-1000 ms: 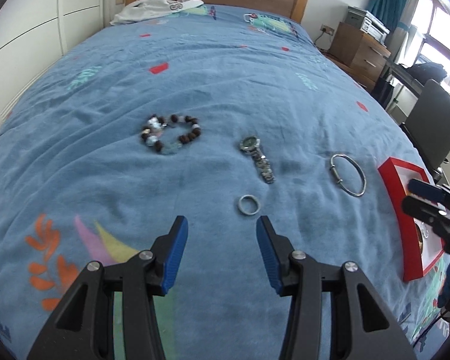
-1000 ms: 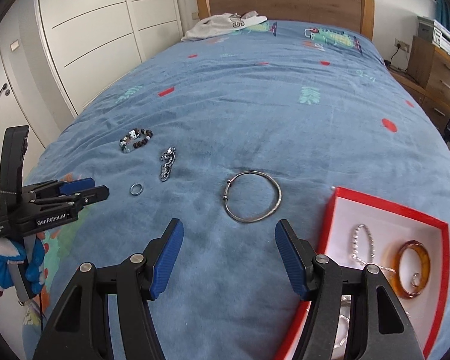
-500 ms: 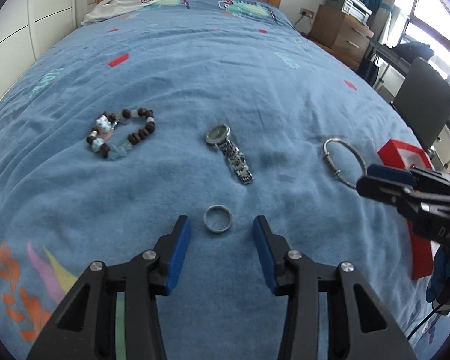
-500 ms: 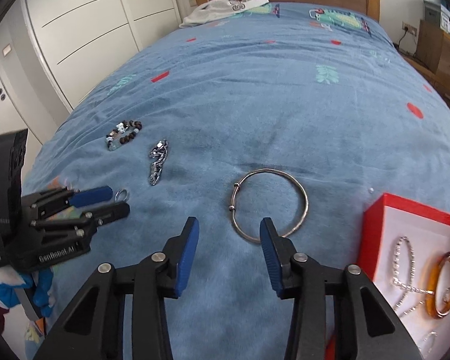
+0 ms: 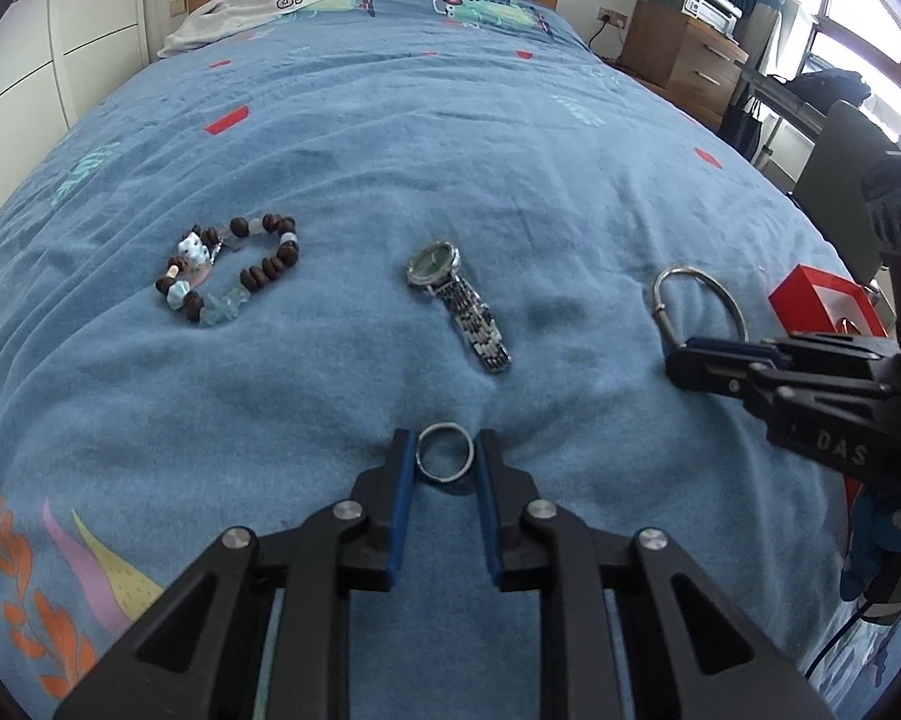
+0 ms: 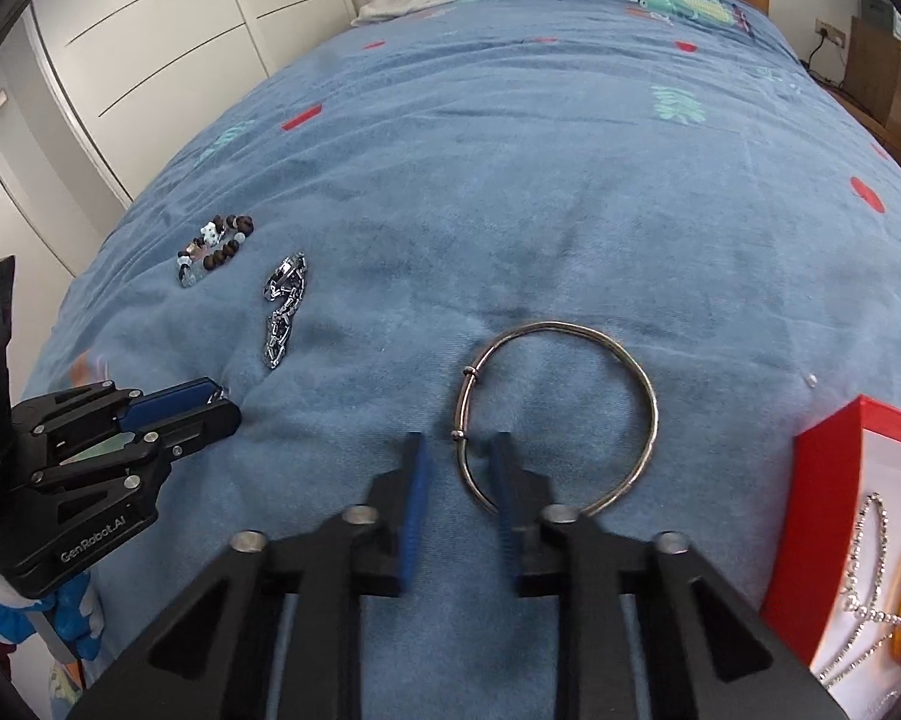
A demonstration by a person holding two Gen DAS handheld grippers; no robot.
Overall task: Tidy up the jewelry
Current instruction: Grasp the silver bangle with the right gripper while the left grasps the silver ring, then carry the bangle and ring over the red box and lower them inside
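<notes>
Moved: you've dropped both grippers onto the blanket (image 5: 390, 180).
Left gripper (image 5: 444, 459): closing, ring (image 5: 444, 452) between pads.
Right gripper (image 6: 457, 462): closing astride bangle (image 6: 570, 414)'s near-left rim, box (image 6: 834, 534) right.

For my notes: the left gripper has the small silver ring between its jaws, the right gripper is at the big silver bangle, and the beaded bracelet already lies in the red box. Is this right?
Not quite. The beaded bracelet lies on the blue bedspread, left of the watch, not in the red box; the left wrist view shows it. The rest stands: ring in the closing left gripper, right gripper at the bangle.
</notes>
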